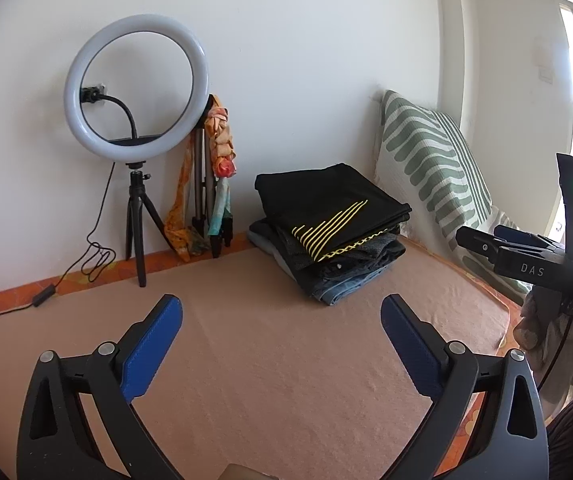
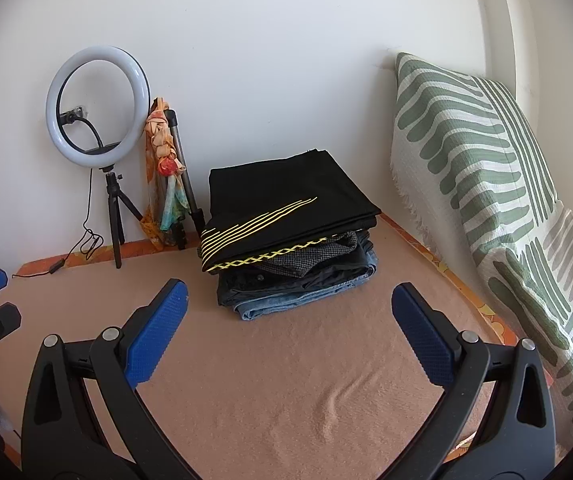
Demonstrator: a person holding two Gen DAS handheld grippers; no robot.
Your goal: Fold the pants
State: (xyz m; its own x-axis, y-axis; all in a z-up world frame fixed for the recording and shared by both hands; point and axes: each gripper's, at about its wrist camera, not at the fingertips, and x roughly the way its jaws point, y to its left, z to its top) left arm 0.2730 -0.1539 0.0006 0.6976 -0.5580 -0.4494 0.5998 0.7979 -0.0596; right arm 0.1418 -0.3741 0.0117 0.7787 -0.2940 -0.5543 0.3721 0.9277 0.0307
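The left claw point(image 1: 282, 312) is hovering with its blue-padded fingers point(image 1: 152, 344) spread wide and nothing between them, above a peach-coloured felt blanket point(image 1: 286, 360) that is covering the bed-like platform. The right claw point(image 2: 288, 300) is likewise standing wide apart and empty, its textured blue pads point(image 2: 422, 340) pointing toward the stack. Seen from the left wrist view, the right claw point(image 1: 526, 256) is showing at the right edge, held by a hand in a pale knitted glove point(image 1: 566, 344).

The folded black pants with yellow diagonal stripes point(image 2: 286, 208) are lying on top of a stack of folded clothes point(image 2: 302, 276), with grey and dark garments and blue denim jeans point(image 2: 278, 300) at the bottom. The stack is sitting on the blanket near the white wall point(image 2: 246, 60), well ahead of both claws and touching neither.

To the left of the stack, a white ring light on a small black tripod point(image 1: 136, 88) is standing against the wall, its cable trailing along the blanket's orange edge. Just beside it, a folded tripod draped with an orange patterned scarf point(image 1: 218, 148) is leaning on the wall. On the right, a white cushion with green stripes point(image 2: 486, 168) is leaning upright
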